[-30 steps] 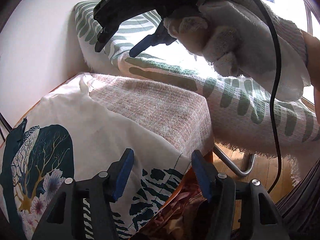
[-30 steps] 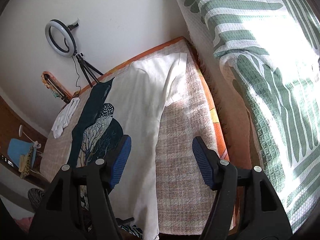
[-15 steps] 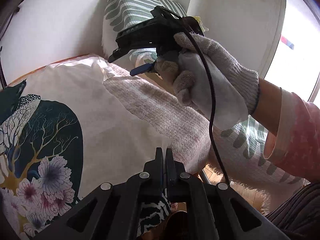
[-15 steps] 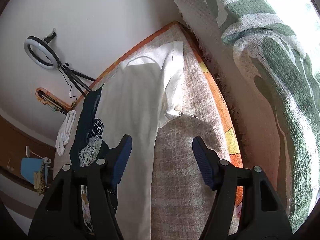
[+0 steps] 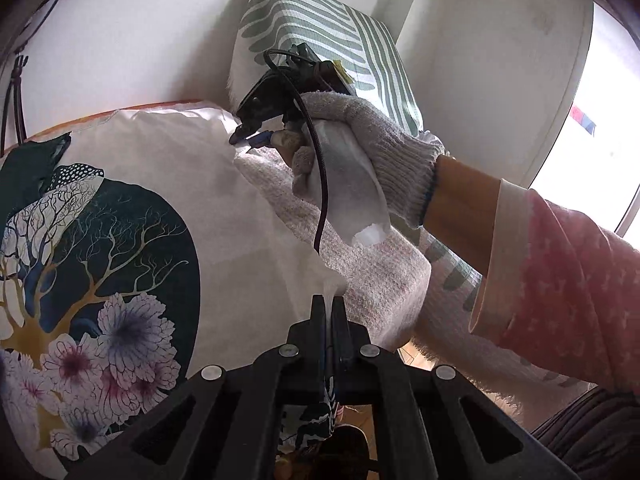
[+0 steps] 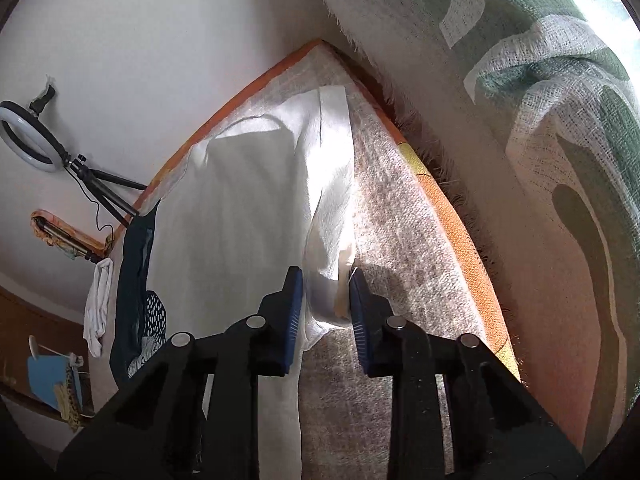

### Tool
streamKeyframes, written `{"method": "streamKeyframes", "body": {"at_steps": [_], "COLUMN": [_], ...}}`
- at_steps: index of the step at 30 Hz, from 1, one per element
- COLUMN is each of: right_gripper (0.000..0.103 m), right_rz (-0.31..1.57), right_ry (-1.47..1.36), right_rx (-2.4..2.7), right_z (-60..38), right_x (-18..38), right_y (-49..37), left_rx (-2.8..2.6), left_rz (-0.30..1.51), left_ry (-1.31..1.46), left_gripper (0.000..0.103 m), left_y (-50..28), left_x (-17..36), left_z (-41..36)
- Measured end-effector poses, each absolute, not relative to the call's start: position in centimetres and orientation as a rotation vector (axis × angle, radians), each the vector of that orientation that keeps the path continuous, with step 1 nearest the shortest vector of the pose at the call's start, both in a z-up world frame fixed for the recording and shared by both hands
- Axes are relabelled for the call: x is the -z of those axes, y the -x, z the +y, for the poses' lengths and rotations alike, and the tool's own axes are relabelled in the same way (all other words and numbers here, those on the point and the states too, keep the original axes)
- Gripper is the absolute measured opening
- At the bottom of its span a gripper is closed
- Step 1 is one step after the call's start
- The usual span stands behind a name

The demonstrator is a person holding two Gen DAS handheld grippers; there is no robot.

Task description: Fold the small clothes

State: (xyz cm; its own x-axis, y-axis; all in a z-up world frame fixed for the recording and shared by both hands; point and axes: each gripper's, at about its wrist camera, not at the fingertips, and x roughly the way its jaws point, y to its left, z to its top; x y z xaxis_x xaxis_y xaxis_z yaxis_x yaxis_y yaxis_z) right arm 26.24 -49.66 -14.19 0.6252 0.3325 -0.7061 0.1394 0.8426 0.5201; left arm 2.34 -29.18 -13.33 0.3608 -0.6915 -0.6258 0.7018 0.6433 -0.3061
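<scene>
A white T-shirt (image 5: 224, 208) with a dark tree-and-flower print lies flat on a pink woven cloth (image 5: 372, 272). My left gripper (image 5: 329, 308) is shut on the shirt's side edge near the hem. My right gripper (image 6: 326, 284) is partly closed, its blue pads on either side of the shirt's sleeve (image 6: 332, 216), which bunches between them. The right gripper also shows in the left wrist view (image 5: 252, 136), held by a gloved hand at the sleeve.
A green-and-white patterned throw (image 6: 560, 120) hangs just right of the table's orange edge (image 6: 452, 220). A ring light on a tripod (image 6: 28, 140) and a small white garment (image 6: 98, 308) sit at the far side. Wooden floor (image 5: 412, 356) shows below the cloth.
My left gripper closed on the shirt's edge and stays shut. My right gripper moved down to the sleeve and its jaws narrowed around it.
</scene>
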Motion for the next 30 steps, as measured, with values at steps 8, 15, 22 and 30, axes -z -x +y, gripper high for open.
{"method": "streamKeyframes", "body": {"at_steps": [8,15,22,30], "right_gripper": [0.005,0.005,0.005,0.005], "right_rz": [0.839,0.803,0.865,0.946], "right_ry": [-0.451,-0.307,-0.092,-0.021], "right_rx": [-0.111,-0.252,-0.359,-0.381], "right_z": [-46.2,-38.6,-29.3,-25.1], "right_x": [10.8,7.0,8.2,11.1], "right_y": [-26.7,-27.4,-28.2,-29.4], "left_rx": [0.879,0.806,0.729,0.683], "left_rz": [0.790,0.787,0.818,0.842], "left_ry": [0.061,0.153,0.184,0.131], "left_gripper": [0.000,0.000,0.000,0.008], "left_y": [-2.6,-2.6,-1.9,-1.8], "left_x": [12.7,12.3,13.4,14.1], "left_z": [-25.8,-21.1,-16.9,-14.9]}}
